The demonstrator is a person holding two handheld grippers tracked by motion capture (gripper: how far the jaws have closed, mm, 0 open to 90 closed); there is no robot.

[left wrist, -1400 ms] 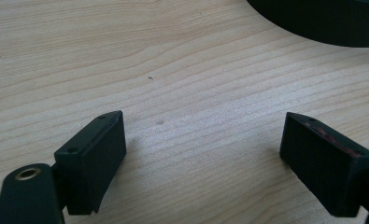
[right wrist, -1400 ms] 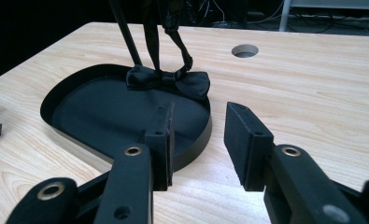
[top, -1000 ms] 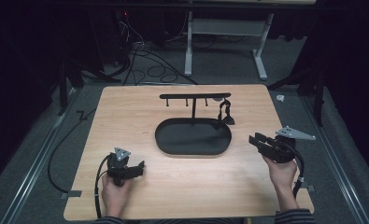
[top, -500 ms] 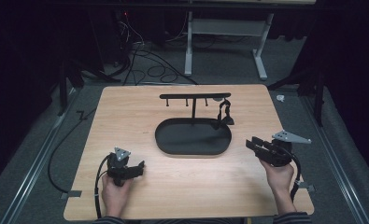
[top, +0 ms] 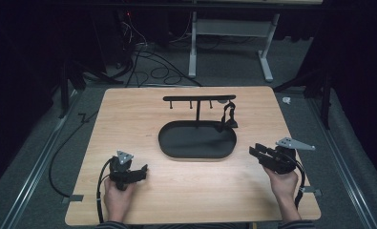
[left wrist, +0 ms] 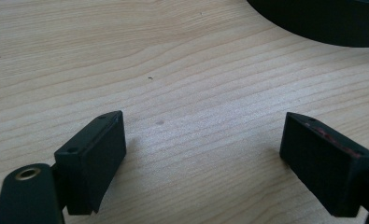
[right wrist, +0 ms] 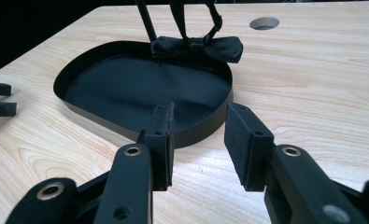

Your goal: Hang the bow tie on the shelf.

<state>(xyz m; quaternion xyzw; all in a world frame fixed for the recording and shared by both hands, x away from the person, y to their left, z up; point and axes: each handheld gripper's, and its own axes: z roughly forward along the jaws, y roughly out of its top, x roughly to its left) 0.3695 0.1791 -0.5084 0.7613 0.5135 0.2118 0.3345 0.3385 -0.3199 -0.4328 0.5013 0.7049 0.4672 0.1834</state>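
Observation:
A black oval tray (top: 176, 143) lies mid-table, and a T-shaped black stand (top: 199, 98) rises from its far rim. A black bow tie (top: 230, 118) hangs by its strap from the bar's right end, and its knot (right wrist: 198, 46) rests at the tray's far edge. My right gripper (top: 253, 151) is right of the tray and points at it. In the right gripper view its jaws (right wrist: 198, 126) stand partly open with nothing between them, just short of the tray rim (right wrist: 126, 128). My left gripper (top: 144, 168) sits at the near left, wide open (left wrist: 203, 135) over bare wood.
The wooden table (top: 129, 114) has a round cable hole (right wrist: 264, 22) near its far right. The tray's edge (left wrist: 322, 23) crosses the top right of the left gripper view. Cables and a desk frame (top: 229, 28) lie on the floor beyond the table.
My right gripper has crept a little to the left, toward the tray. The left gripper has stayed where it was.

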